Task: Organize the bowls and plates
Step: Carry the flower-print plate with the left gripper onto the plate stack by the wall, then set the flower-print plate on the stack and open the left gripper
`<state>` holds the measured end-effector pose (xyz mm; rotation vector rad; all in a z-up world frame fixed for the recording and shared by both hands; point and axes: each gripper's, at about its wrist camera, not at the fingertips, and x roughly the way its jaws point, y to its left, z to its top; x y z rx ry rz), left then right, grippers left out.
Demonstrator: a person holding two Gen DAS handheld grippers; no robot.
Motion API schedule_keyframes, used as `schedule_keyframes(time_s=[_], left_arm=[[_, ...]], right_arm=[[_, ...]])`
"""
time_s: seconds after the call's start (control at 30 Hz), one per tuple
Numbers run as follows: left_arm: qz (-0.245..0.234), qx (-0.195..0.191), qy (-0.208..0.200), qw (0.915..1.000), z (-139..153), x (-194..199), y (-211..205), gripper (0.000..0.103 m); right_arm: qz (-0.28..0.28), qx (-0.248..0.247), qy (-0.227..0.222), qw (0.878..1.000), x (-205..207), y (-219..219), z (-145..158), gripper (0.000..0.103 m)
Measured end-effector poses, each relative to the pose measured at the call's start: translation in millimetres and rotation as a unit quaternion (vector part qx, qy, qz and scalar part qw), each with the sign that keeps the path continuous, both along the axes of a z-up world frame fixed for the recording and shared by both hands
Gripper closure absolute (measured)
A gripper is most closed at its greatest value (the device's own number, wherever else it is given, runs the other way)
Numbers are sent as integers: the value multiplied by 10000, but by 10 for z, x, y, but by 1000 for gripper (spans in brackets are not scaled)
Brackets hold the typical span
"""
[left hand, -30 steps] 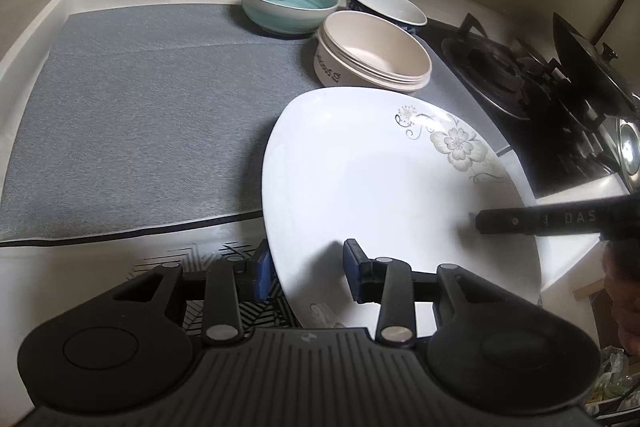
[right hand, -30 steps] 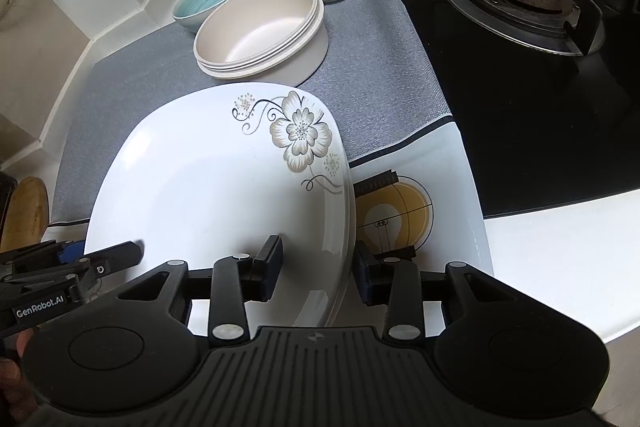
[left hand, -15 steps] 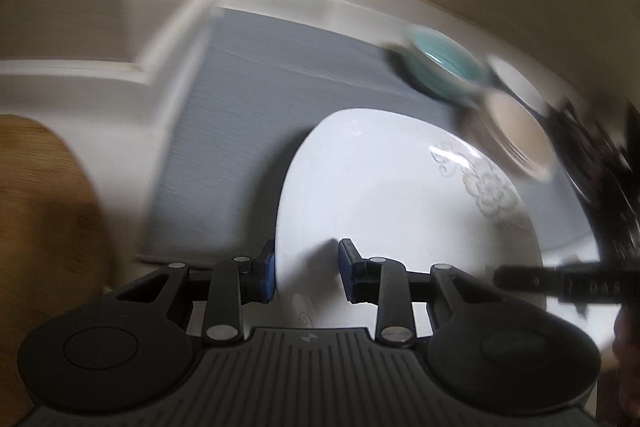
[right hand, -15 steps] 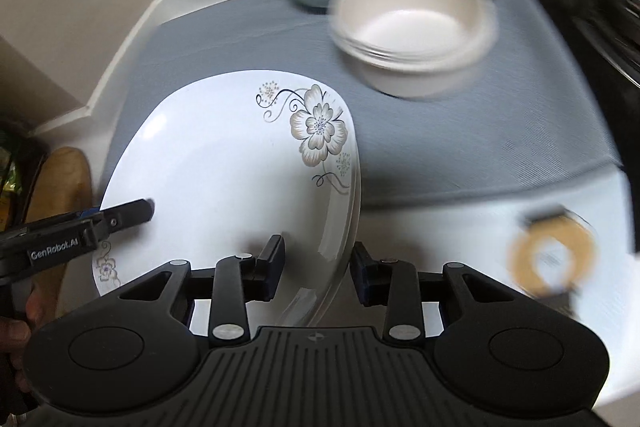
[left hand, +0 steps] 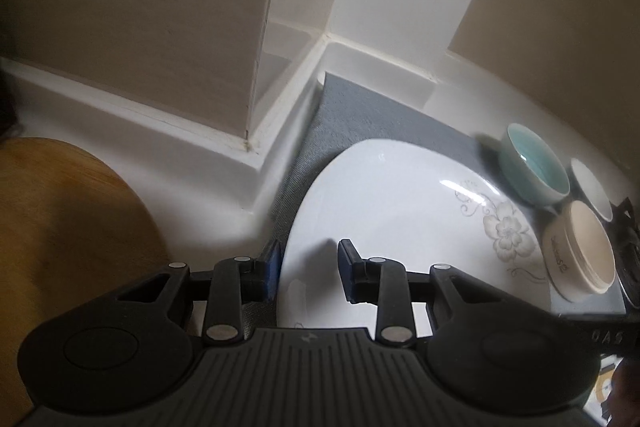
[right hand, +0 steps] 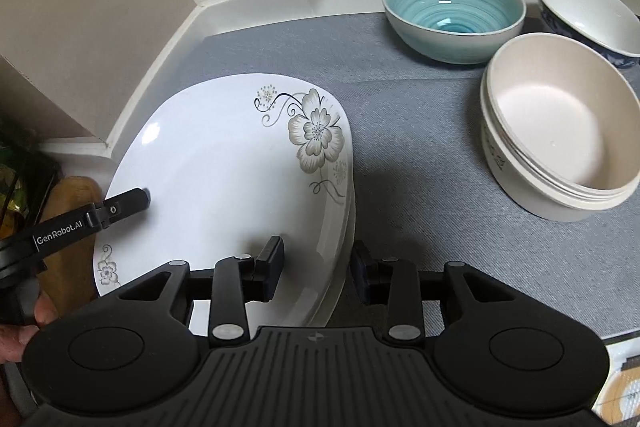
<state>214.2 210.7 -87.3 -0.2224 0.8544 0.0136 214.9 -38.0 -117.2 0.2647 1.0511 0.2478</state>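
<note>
Wood of a cutting board [left hand: 68, 227] fills the left of the left-wrist frame, and just right of it my left gripper [left hand: 308, 273] straddles the near rim of the white flowered plate [right hand: 224, 179], its pads spread wider than the rim, so I cannot tell whether they truly pinch it. Centre of the right-wrist frame, my right gripper [right hand: 318, 271] brackets the plate's opposite edge the same way, a gap showing beside each pad. Between the two I seem to carry the plate, low over the left end of the grey mat [right hand: 420, 155]; whether it touches the mat I cannot tell. Further right sit the teal bowl [right hand: 454, 15], the stacked cream bowls [right hand: 556, 131] and the blue-and-white bowl [right hand: 588, 15] at the upper right edge. I judge this the placing step: next I should lower it level onto the mat, clear of the bowls, then back both grippers off
</note>
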Motion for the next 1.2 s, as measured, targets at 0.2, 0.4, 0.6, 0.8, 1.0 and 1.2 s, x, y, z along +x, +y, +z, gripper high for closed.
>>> schedule_keyframes(time_s=[0.2,0.4,0.6,0.8,1.0,1.2], left_arm=[[239,186,-364,9989,315,-325,-211,62],[-118,121,-709,9973,523,-649,-628,62],[-823,-126,-715,9940,489,-869,-1029,81],[-1399,-251,-488,9886,426,-861,-1480,93],[-1758,-556,-252,9825,378,-436,-1993,86],[-1363,-799,196,9872,193,127,-2349,66]], right_arm=[[-74,157,-93,9998,-248,-177,36,62],[-274,189,-560,9979,-758,-568,250,62],[-694,83,-814,9942,-1080,-1023,348,62],[-1065,-23,-718,9917,-1188,-1350,246,62],[-1175,-91,-776,9900,-1365,-1619,253,62],[-1110,-170,-1037,9883,-1493,-1946,336,62]])
